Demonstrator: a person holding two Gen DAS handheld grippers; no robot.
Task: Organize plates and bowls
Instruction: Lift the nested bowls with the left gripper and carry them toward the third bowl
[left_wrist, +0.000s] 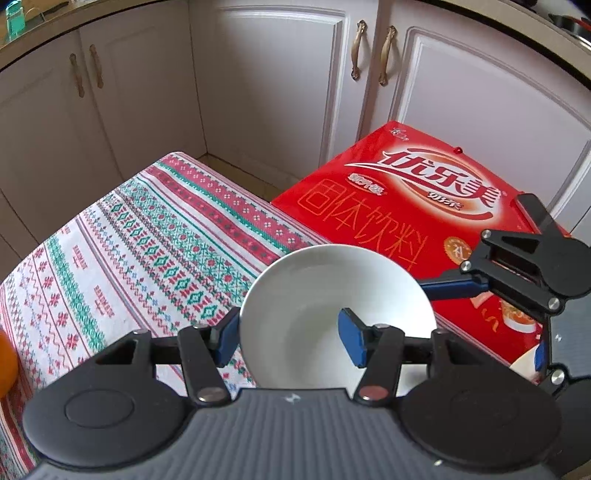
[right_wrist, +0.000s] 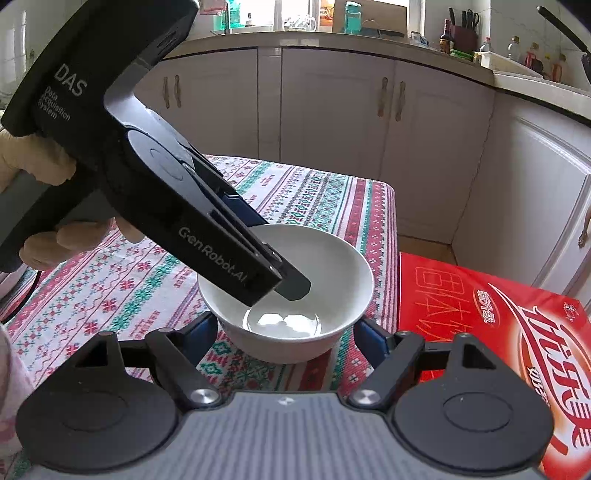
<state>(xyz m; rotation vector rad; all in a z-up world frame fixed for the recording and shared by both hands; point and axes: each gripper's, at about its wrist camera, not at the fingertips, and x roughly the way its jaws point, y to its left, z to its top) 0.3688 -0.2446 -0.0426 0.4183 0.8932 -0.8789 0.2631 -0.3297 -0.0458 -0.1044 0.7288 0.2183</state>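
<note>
Right wrist view: my left tongs (right_wrist: 295, 284) are clenched on the white bowl (right_wrist: 284, 291) wall by the tabletop's (right_wrist: 110, 288) right edge; right tongs (right_wrist: 286, 332) straddle it, unclenched. No stacking yet.

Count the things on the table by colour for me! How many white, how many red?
White: 1, the bowl
Red: 1, the box, beside the table's cloth rather than on it
Total: 2
</note>
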